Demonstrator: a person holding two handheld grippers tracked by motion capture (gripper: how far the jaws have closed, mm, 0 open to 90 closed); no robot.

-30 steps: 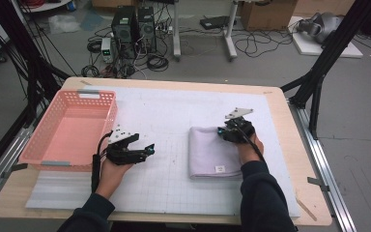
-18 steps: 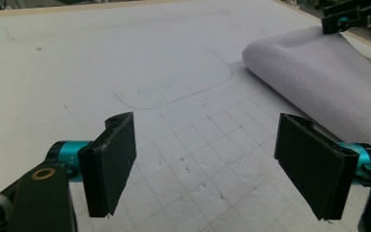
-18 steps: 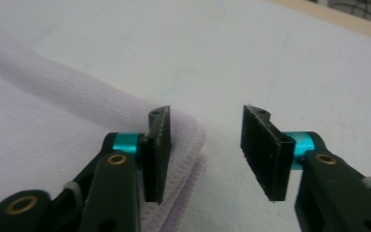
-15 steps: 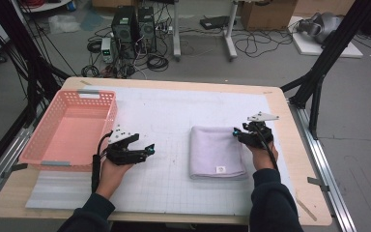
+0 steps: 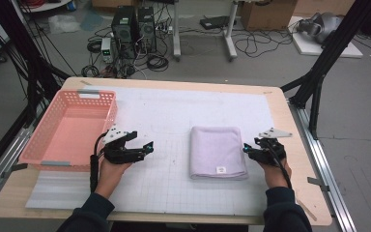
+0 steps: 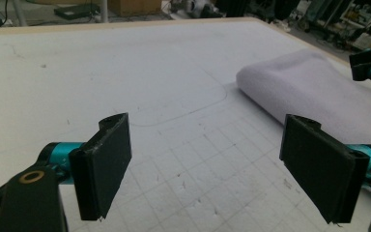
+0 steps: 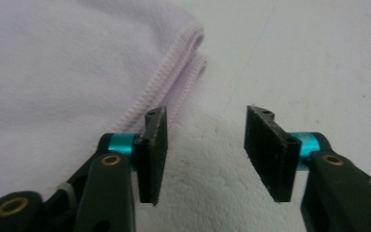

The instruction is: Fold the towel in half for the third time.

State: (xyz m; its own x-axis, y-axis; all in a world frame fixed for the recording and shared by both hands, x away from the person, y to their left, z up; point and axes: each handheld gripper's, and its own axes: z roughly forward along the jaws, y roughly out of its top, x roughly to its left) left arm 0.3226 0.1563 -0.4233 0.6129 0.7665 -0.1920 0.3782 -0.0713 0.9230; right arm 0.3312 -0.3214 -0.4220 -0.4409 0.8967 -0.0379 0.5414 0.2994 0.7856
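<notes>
We see a folded lilac towel (image 5: 218, 152) lying flat on the white gridded mat (image 5: 174, 121) of the desk (image 5: 280, 96), right of centre. The right hand-held gripper (image 5: 247, 150) sits just beside the towel's right edge; its jaws have just been opening, and in the right gripper view we find them parted with only bare mat between them, the left pad close to the towel's stitched hem (image 7: 174, 72) and gripping nothing. The left hand-held gripper (image 5: 147, 146) rests on the mat near the pink basket (image 5: 53, 145), well apart from the towel; its jaws have likewise just been opening and stand wide in the left gripper view, released, with nothing between them.
</notes>
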